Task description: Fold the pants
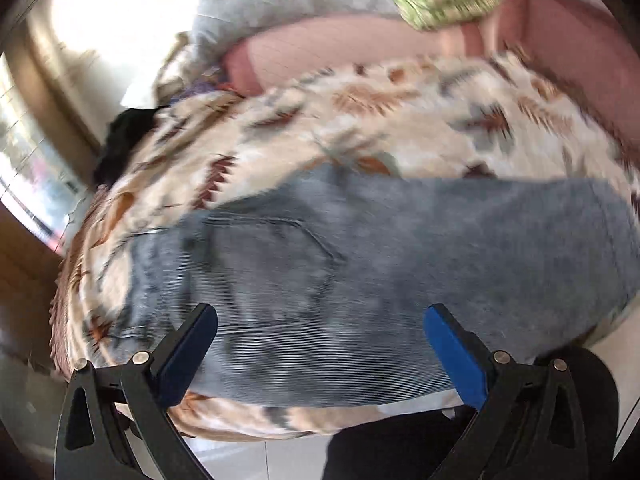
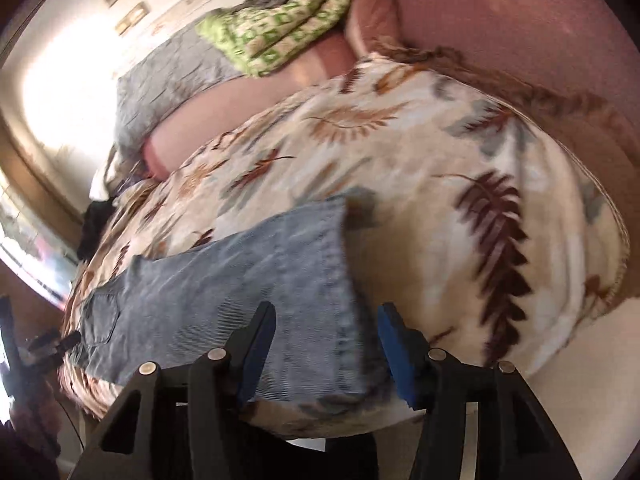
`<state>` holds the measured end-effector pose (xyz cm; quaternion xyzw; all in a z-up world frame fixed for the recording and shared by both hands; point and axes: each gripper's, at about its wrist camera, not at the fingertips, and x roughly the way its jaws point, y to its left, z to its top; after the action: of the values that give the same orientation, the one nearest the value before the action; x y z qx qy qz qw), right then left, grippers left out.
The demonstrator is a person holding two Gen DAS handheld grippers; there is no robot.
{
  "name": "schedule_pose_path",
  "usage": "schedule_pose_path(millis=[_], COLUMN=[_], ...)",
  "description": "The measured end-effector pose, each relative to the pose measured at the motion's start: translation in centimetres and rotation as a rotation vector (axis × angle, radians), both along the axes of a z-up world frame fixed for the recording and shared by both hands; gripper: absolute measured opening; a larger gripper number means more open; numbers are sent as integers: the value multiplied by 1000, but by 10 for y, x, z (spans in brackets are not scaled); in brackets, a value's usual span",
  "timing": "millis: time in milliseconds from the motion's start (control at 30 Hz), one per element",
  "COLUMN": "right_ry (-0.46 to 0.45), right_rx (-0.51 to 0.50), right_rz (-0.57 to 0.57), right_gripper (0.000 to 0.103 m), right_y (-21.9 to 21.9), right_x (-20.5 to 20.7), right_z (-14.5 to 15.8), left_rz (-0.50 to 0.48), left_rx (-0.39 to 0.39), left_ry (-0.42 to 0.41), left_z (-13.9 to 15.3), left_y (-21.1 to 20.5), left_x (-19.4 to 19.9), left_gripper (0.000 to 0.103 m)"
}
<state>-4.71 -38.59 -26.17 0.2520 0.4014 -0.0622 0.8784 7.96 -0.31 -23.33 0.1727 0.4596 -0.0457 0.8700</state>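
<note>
The left gripper (image 1: pixel 320 344) and right gripper (image 2: pixel 328 344) are hanging released over the faded blue denim pants (image 1: pixel 360 272), which are lying on the cream leaf-print blanket (image 2: pixel 400 152); a pinch risks snagging blanket too.

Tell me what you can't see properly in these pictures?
- Left wrist view: the jeans near edge is hidden behind the left hand-held gripper; motion blur smears the leaf blanket.
- Right wrist view: the jeans' waist end is hard to make out near the left edge; the right hand-held gripper covers the hem's near corner.
- Both views: the green cloth is cut off by the top edge.
</note>
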Motion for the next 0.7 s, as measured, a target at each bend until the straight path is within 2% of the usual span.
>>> schedule_pose_path(millis=[100, 167, 233, 267, 333, 400, 467, 533, 567, 700], right_ry=[14, -3, -7, -3, 37, 125, 88, 98, 96, 31], right_rx=[-3, -4, -13, -33, -75, -97, -83, -94, -96, -74], right_rz=[-2, 6, 24, 35, 46, 20, -9, -3, -3, -25], right_gripper=[57, 56, 53, 51, 51, 50, 51, 51, 52, 52], right_y=[-4, -1, 5, 9, 15, 14, 11, 12, 12, 7], right_x=[-2, -3, -1, 2, 9, 19, 18, 18, 17, 5], right_z=[-9, -11, -13, -15, -24, -43, -45, -42, -38, -13], left_rz=[25, 81, 100, 100, 104, 90, 75, 60, 38, -39], left_rx=[49, 110, 126, 106, 67, 73, 106, 151, 158, 93], left_ry=[67, 105, 132, 145, 137, 138, 134, 112, 75, -3], left_z=[-29, -52, -67, -73, -72, -72, -69, -63, -54, -21], left_y=[-11, -10, -5, -2, 3, 3, -1, -10, -16, -35], left_x=[8, 20, 27, 30, 30, 32, 31, 30, 25, 5], left_gripper=[103, 103, 103, 103, 103, 103, 103, 103, 103, 103])
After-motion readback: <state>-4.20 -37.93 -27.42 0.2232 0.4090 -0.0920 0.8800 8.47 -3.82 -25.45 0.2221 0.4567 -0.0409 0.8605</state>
